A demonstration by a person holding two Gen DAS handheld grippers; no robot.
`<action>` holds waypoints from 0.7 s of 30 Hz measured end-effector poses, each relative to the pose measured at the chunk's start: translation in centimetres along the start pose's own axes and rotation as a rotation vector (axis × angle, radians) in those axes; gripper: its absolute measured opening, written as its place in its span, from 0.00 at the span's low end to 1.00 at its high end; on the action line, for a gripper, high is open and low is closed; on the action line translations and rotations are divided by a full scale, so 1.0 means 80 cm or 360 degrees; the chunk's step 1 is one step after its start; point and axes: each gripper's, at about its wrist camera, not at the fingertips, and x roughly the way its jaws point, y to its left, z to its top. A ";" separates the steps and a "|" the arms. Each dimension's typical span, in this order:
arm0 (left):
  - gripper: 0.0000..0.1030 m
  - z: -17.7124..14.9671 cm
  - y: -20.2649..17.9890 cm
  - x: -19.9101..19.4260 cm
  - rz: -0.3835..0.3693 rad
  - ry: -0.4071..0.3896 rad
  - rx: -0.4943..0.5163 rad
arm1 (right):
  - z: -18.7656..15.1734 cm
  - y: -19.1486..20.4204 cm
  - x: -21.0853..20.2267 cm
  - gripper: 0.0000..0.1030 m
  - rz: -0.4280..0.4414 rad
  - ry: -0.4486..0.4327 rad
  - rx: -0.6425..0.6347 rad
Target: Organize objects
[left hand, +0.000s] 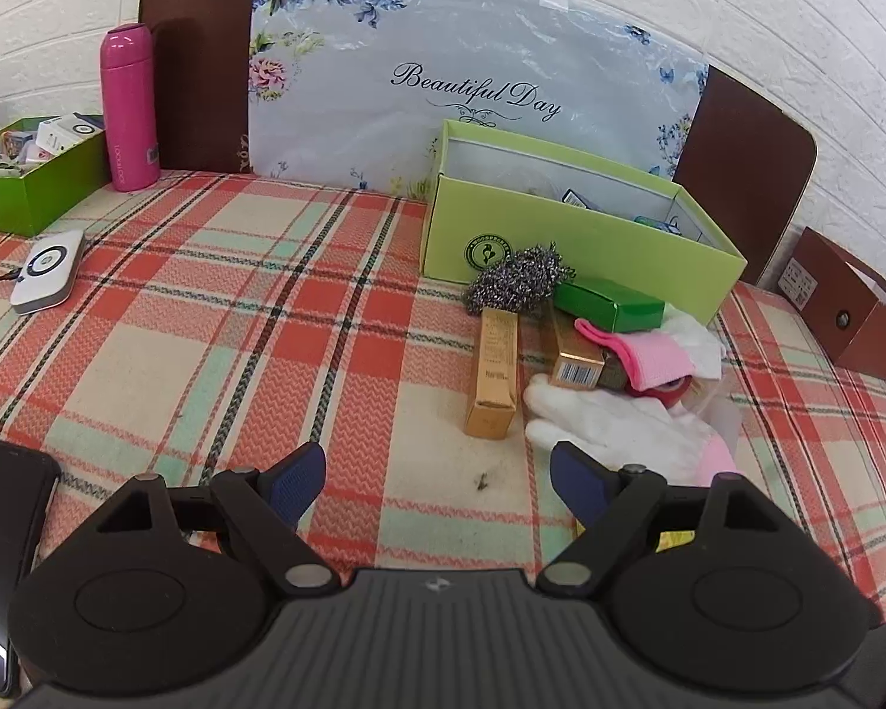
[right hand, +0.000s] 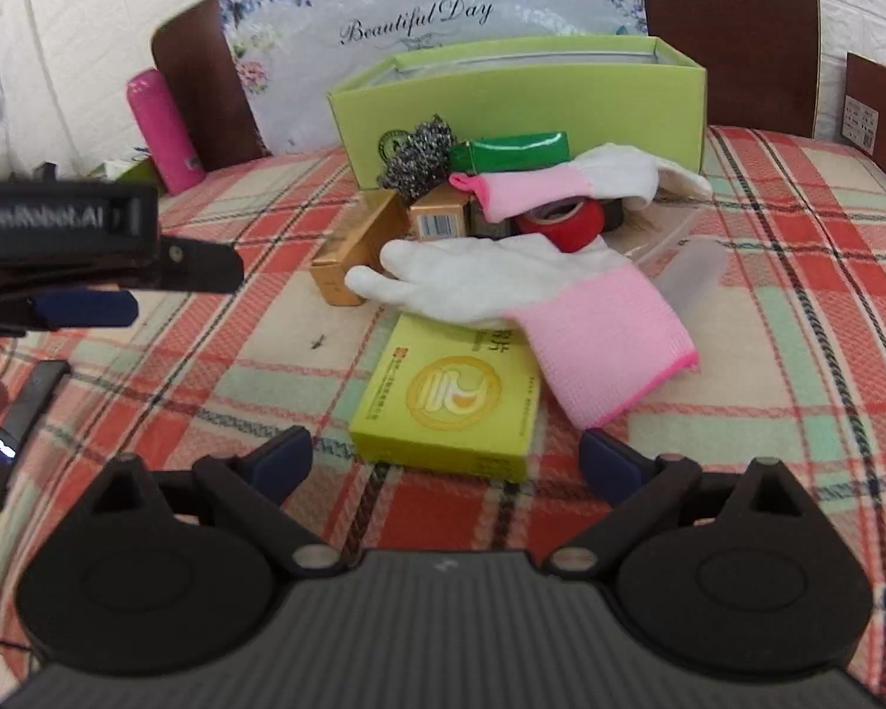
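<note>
Objects for organizing are sitting in a loose pile on the plaid tablecloth (left hand: 218, 319), just in front of the light green open box (left hand: 585, 236) at the far side.

Left gripper (left hand: 437, 472) is hovering over bare cloth with jaws wide apart, nothing between them. Just beyond its right finger, a white glove with pink cuff (left hand: 626, 425) is lying flat, fingers touching a gold carton (left hand: 493, 372) to its left. A second gold carton (left hand: 576, 354) is sitting right of that one. A steel wool scrubber (left hand: 517, 280) is resting at the far ends of the cartons, against the box front. A dark green small box (left hand: 611, 301) is lying beside the scrubber, right of it.

Right gripper (right hand: 446, 461) is also spread wide and holding nothing, aiming at a yellow flat box (right hand: 449, 407) lying just ahead between its fingers; the glove's cuff is draping over that box's far edge, partly in the way. Behind the glove, a red tape roll (right hand: 567, 224) is sitting under a second pink-cuffed glove (right hand: 567, 180).

Far left: a pink bottle (left hand: 127, 106) is standing upright beside a darker green tray (left hand: 35, 183) full of small items. A white device (left hand: 47, 272) is lying near it. A black phone (left hand: 0, 549) is lying at the near left. A brown box (left hand: 856, 307) is sitting far right. A floral "Beautiful Day" panel (left hand: 472, 88) is leaning behind the open box.
</note>
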 end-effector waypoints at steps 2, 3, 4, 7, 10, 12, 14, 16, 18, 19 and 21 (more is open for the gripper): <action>0.84 0.009 -0.001 0.010 -0.0017 -0.0010 -0.0004 | -0.002 0.011 0.009 0.86 -0.0110 -0.0027 -0.0085; 0.84 0.014 -0.002 0.016 -0.0022 -0.0015 -0.0013 | -0.004 0.013 0.008 0.70 -0.0158 -0.0053 -0.0122; 0.84 0.020 -0.002 0.023 -0.0027 -0.0019 -0.0027 | -0.007 0.012 0.004 0.66 -0.0149 -0.0074 -0.0135; 0.84 0.038 -0.005 0.052 -0.0021 -0.0030 -0.0057 | -0.013 -0.001 -0.014 0.66 -0.0073 -0.0052 -0.0118; 0.82 0.049 -0.014 0.084 -0.0032 -0.0003 -0.0033 | -0.027 -0.015 -0.041 0.66 0.0009 -0.0032 -0.0106; 0.74 0.052 -0.017 0.105 -0.0052 0.0049 -0.0002 | -0.038 -0.022 -0.058 0.66 0.0028 -0.0024 -0.0122; 0.53 0.053 -0.014 0.124 -0.0073 0.0119 -0.0016 | -0.047 -0.029 -0.070 0.66 0.0034 -0.0015 -0.0123; 0.36 0.051 -0.007 0.134 -0.0135 0.0169 -0.0066 | -0.054 -0.036 -0.083 0.66 0.0053 -0.0003 -0.0128; 0.25 0.048 0.000 0.128 -0.0185 0.0181 -0.0088 | -0.059 -0.040 -0.094 0.66 0.0075 0.0007 -0.0141; 0.25 0.046 0.003 0.121 -0.0180 0.0190 -0.0092 | -0.061 -0.041 -0.097 0.66 0.0087 0.0021 -0.0153; 0.25 0.033 0.006 0.097 -0.0170 0.0219 -0.0028 | -0.064 -0.043 -0.102 0.66 0.0103 0.0052 -0.0186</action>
